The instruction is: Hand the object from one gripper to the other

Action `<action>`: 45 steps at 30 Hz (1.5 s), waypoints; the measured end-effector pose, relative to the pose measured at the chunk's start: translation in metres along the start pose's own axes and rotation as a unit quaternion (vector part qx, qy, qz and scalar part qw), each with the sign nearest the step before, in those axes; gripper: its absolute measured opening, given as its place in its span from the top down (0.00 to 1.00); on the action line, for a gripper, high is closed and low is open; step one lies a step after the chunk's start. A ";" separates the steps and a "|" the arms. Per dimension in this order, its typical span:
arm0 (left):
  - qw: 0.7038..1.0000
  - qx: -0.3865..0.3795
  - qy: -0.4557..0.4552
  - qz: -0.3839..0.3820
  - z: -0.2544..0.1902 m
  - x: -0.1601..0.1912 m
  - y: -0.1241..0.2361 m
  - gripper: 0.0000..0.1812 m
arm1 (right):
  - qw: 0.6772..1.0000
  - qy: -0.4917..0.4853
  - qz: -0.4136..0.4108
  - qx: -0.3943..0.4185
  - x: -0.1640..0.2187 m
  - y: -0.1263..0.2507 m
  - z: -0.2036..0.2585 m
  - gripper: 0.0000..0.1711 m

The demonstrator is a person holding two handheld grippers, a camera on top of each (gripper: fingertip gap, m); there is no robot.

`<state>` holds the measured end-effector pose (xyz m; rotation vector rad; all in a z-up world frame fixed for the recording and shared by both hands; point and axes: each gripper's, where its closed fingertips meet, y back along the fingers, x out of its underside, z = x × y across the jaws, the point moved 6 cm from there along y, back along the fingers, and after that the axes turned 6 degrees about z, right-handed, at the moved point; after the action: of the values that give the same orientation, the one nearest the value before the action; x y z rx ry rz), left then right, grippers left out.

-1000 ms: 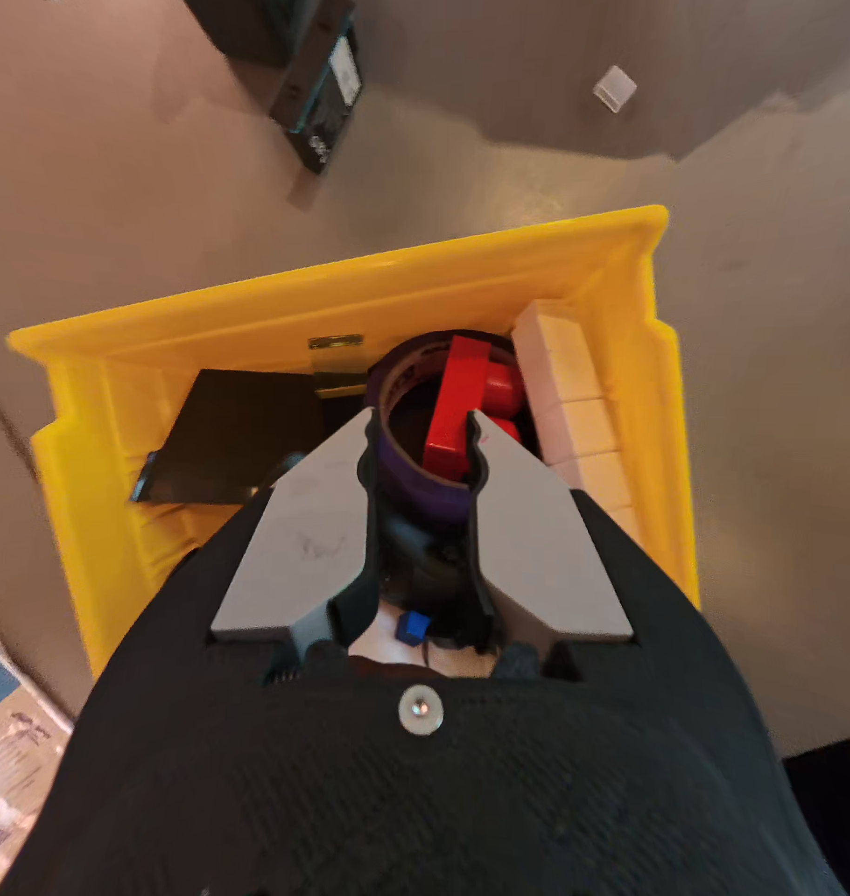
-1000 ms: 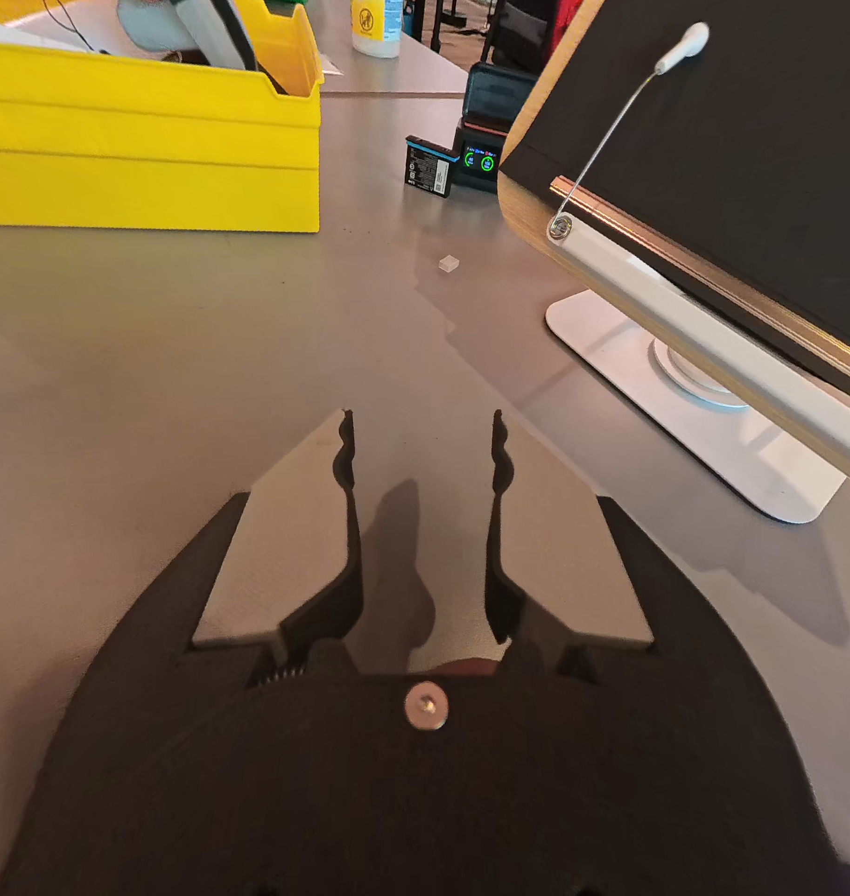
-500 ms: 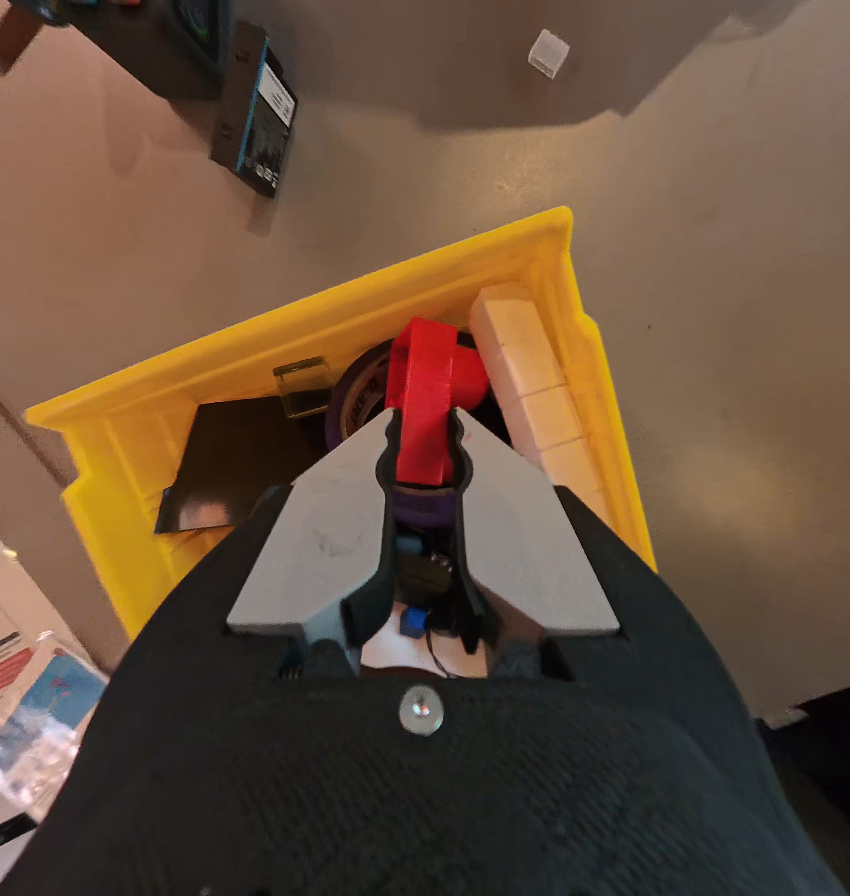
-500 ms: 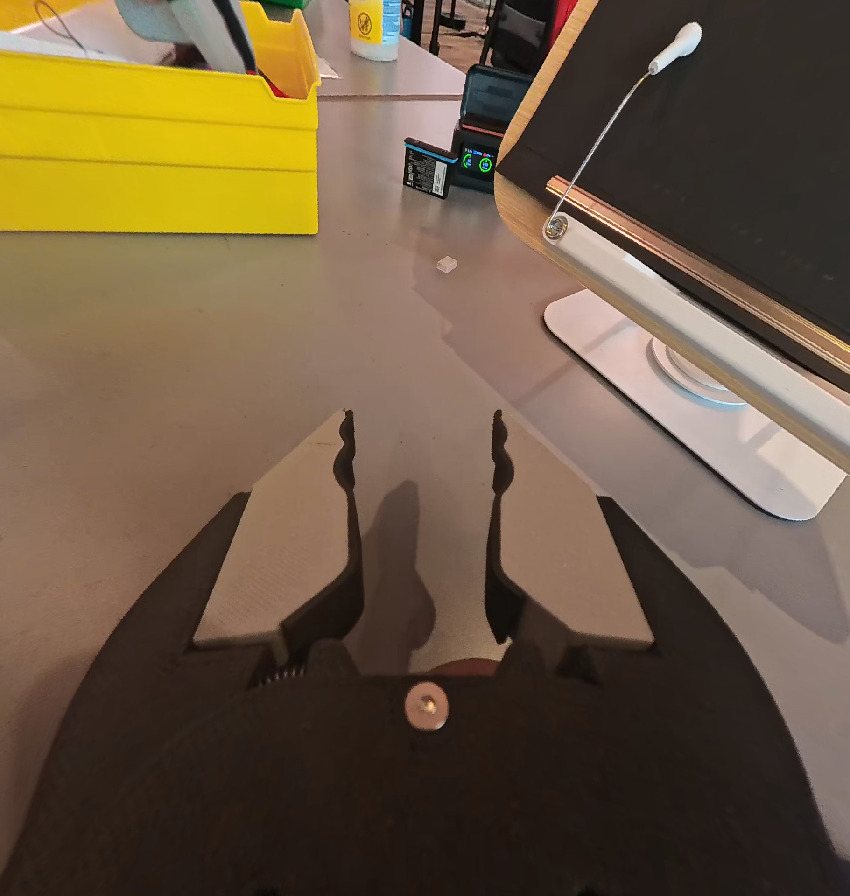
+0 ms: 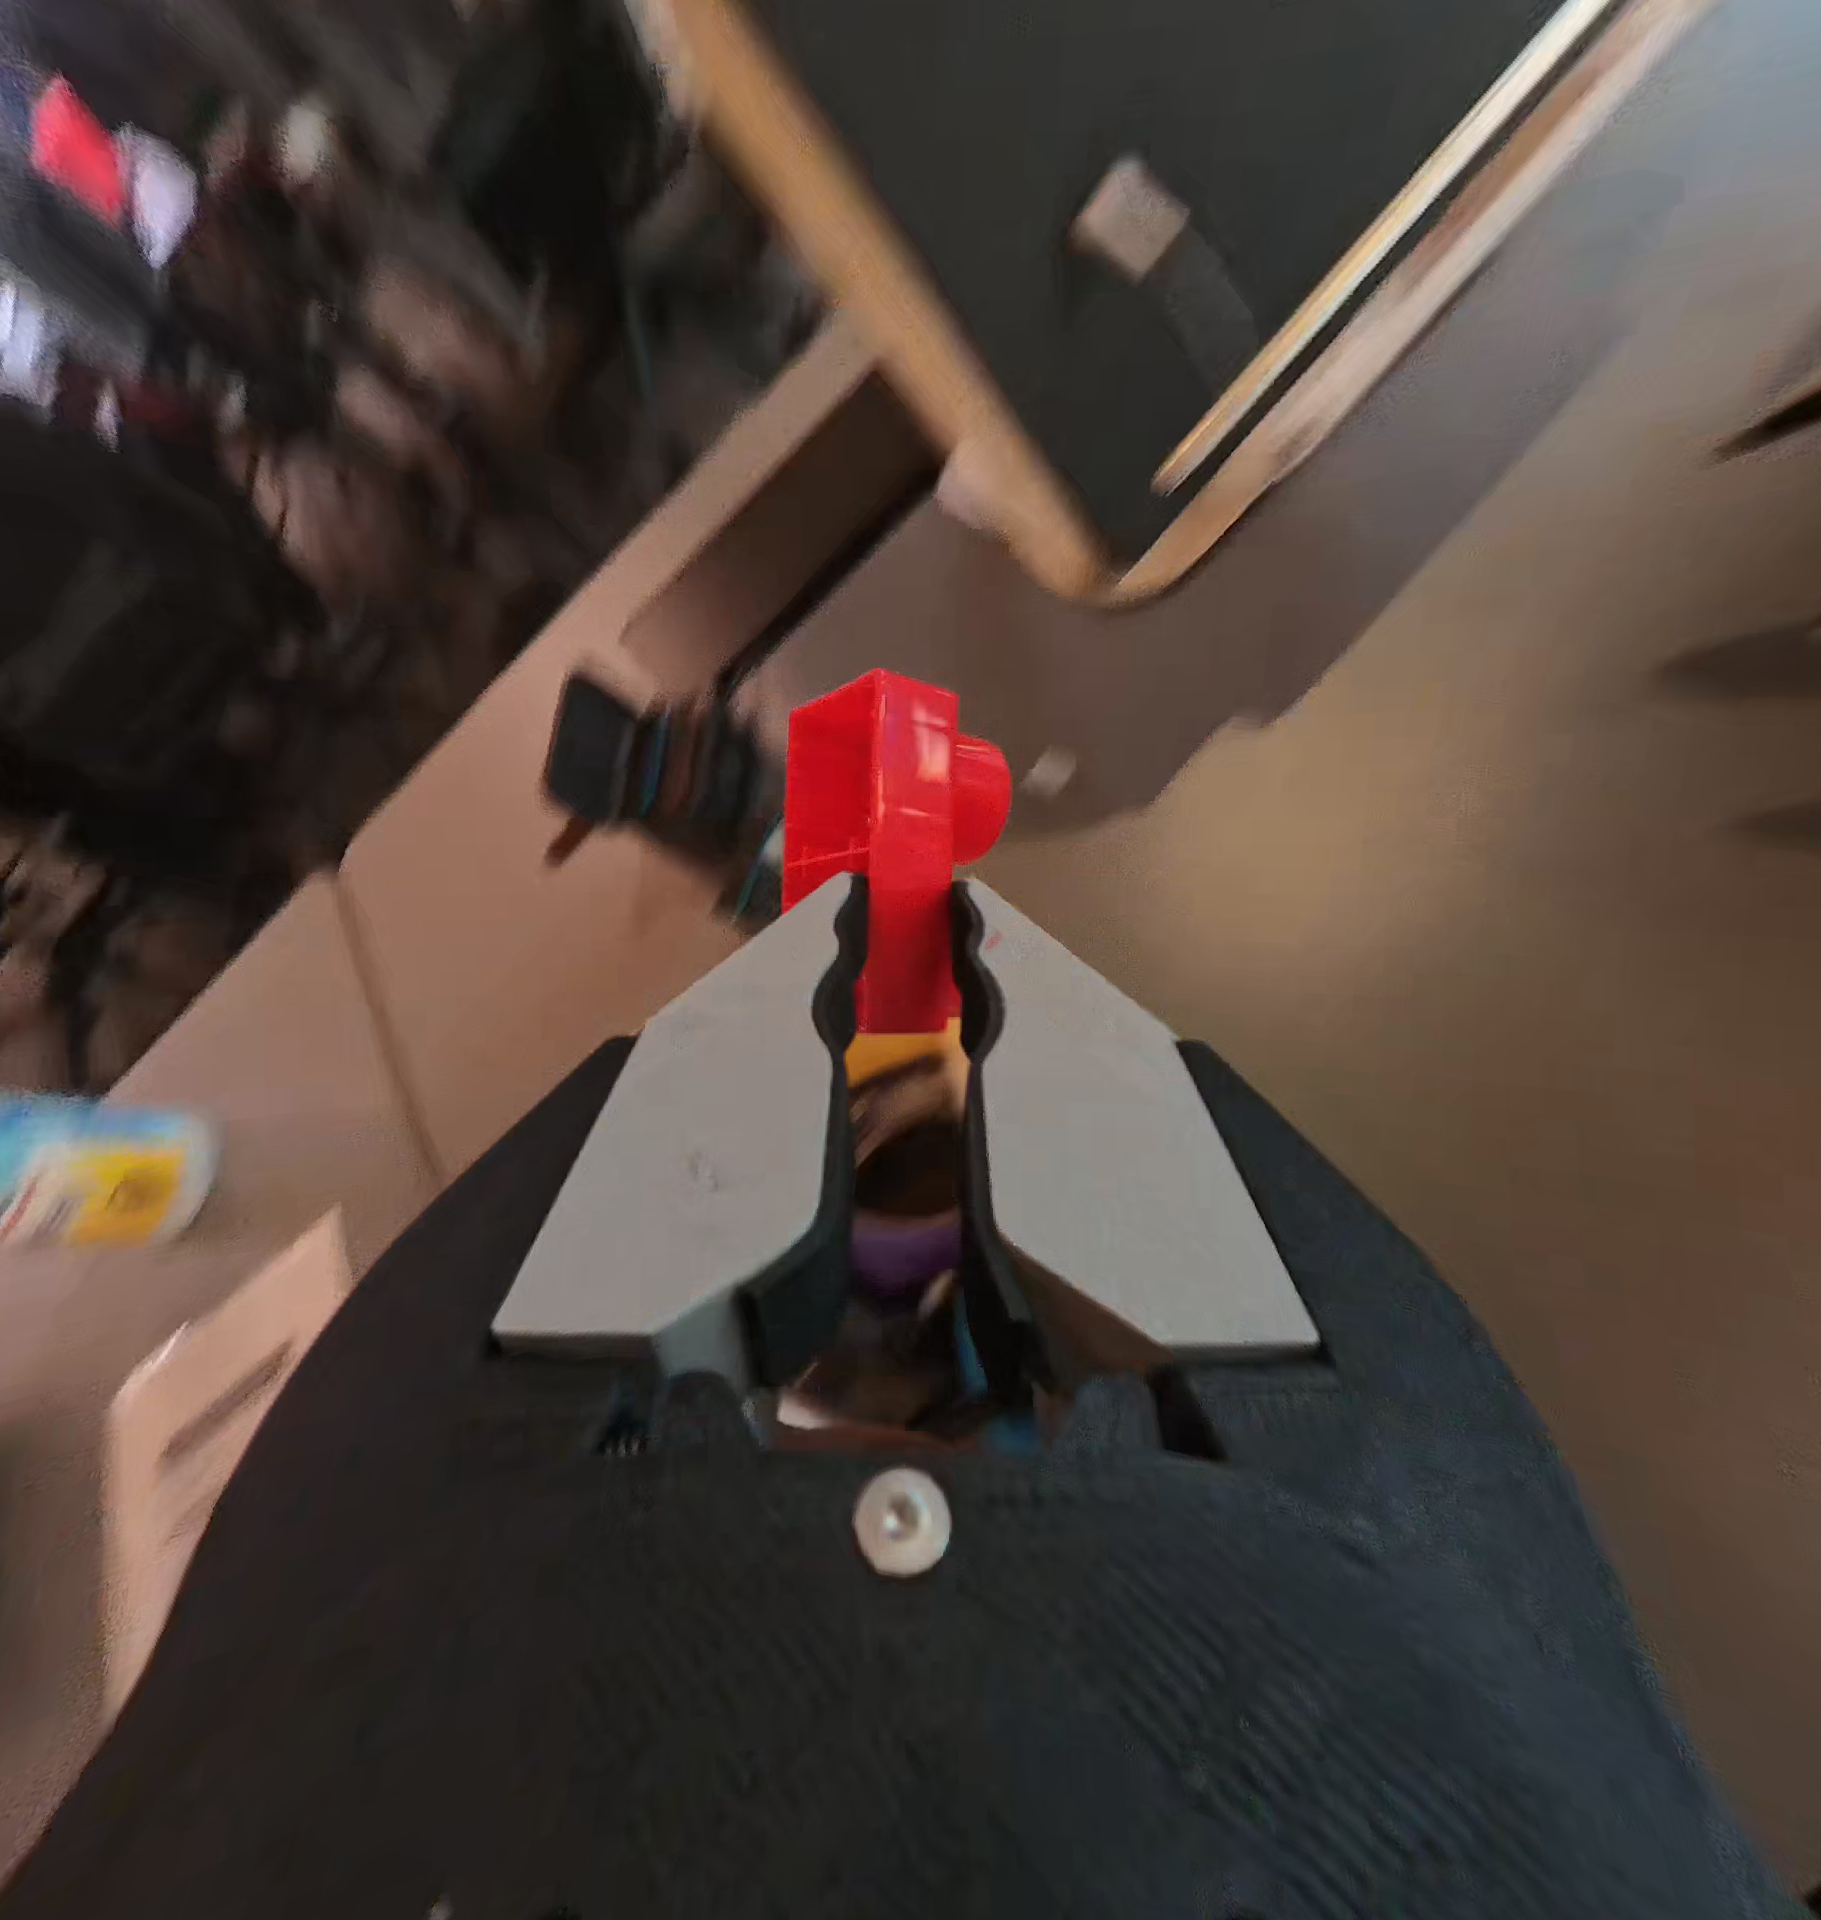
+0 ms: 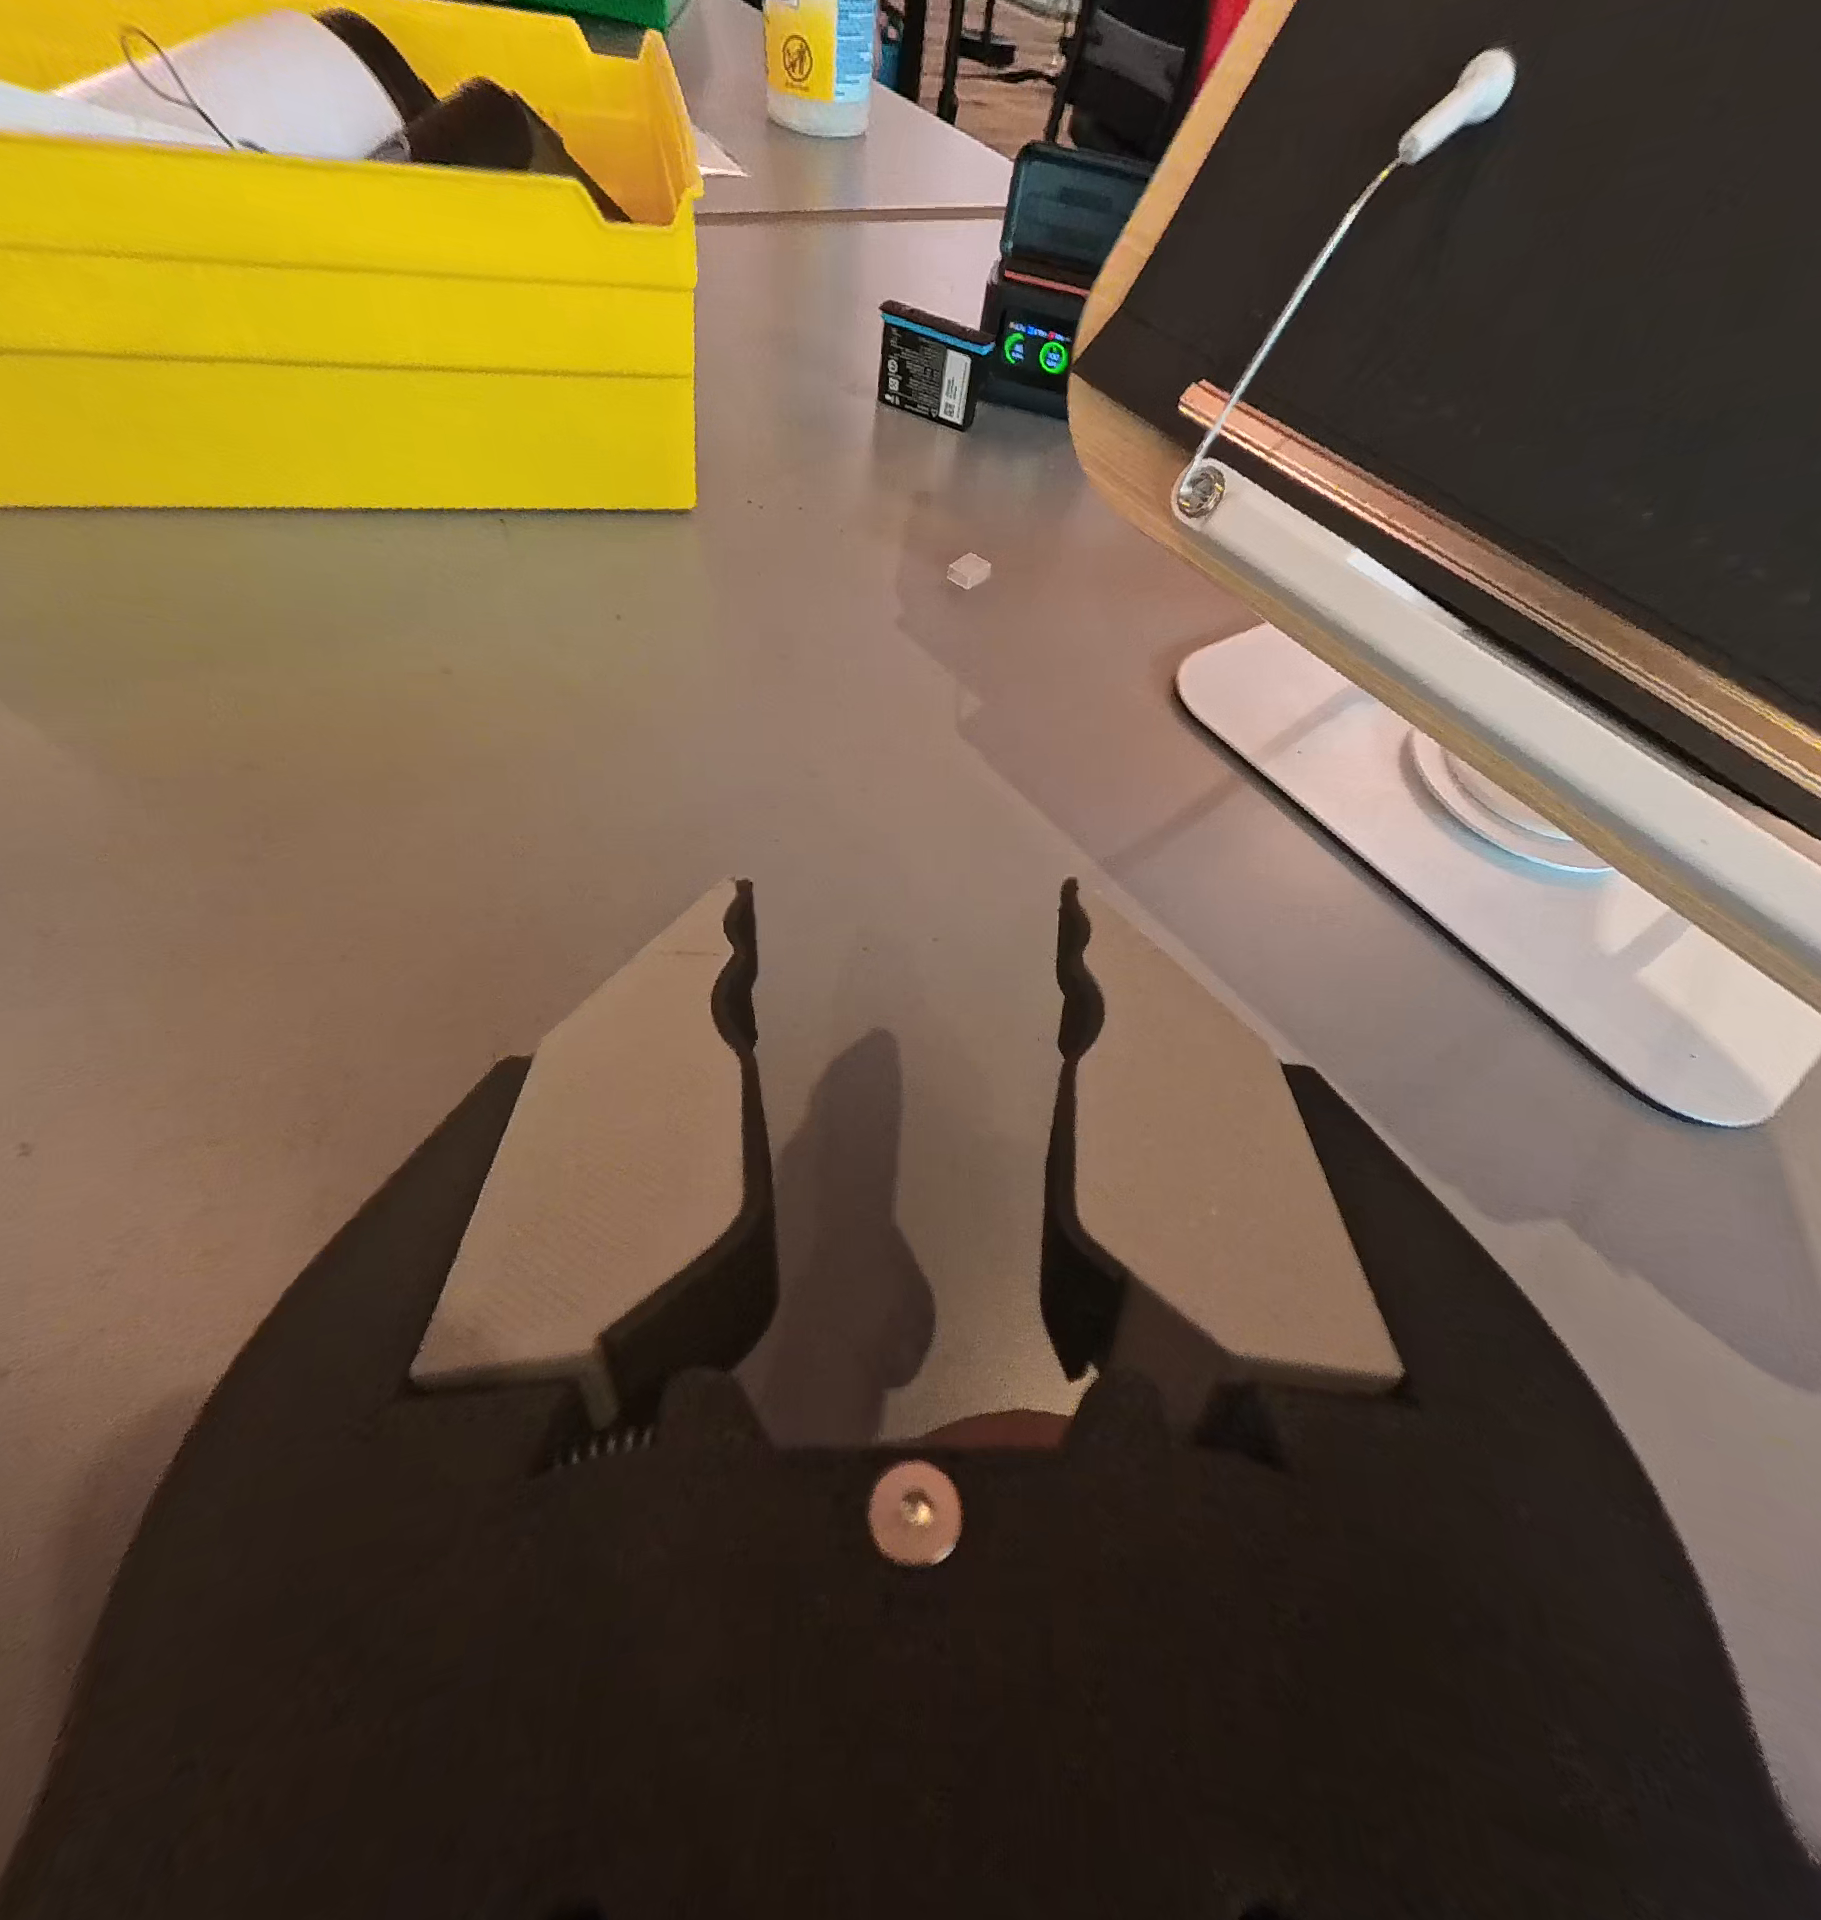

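My left gripper (image 5: 906, 914) is shut on a red plastic block (image 5: 885, 821) with a round stud on its right side. It holds the block up in the air, and the view behind it is blurred. My right gripper (image 6: 904, 904) is open and empty, low over the grey table (image 6: 470, 779). The yellow bin (image 6: 324, 343) stands at the far left in the right wrist view. The left gripper does not show in the right wrist view.
A tilted black board on a white stand (image 6: 1508, 540) fills the right side. A small black battery (image 6: 932, 364) and a black charger with green lights (image 6: 1036, 322) lie behind a tiny clear cube (image 6: 968, 569). A bottle (image 6: 818, 62) stands far back.
My left gripper closed on the red block in the bin, lifted it out and swung up and away from the bin. My right gripper has stayed open in place.
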<state>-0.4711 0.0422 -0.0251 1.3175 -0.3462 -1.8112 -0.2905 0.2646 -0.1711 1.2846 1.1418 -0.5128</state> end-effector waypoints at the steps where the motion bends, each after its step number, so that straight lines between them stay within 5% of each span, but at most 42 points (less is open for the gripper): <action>1: 0.998 0.025 -0.004 -0.052 -0.020 -0.013 0.010 0.93 | 1.000 -0.003 -0.008 -0.013 -0.002 0.002 0.001 0.67; 7: 0.975 0.085 -0.059 -0.196 -0.147 -0.054 0.007 0.93 | 0.982 -0.011 -0.100 -0.158 -0.020 0.025 0.019 0.60; 12: 0.972 0.114 -0.051 -0.201 -0.217 -0.032 -0.051 0.93 | 0.980 0.002 -0.136 -0.143 -0.016 0.042 0.018 0.59; 16: 0.969 0.163 -0.025 -0.183 -0.245 -0.005 -0.065 0.93 | 0.976 -0.015 -0.142 -0.167 -0.006 0.052 0.031 0.55; 23: 0.968 0.157 -0.063 -0.183 -0.264 0.022 -0.049 0.93 | 0.953 -0.026 -0.121 -0.278 0.003 0.056 0.065 0.53; 45: 0.962 0.152 -0.109 -0.198 -0.253 0.003 -0.055 0.93 | 0.956 -0.060 -0.134 -0.254 -0.002 0.054 0.054 0.56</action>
<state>-0.2741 0.1350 -0.1660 1.4770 -0.5246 -2.3212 -0.2262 0.2291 -0.1500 0.6502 1.2507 -0.4487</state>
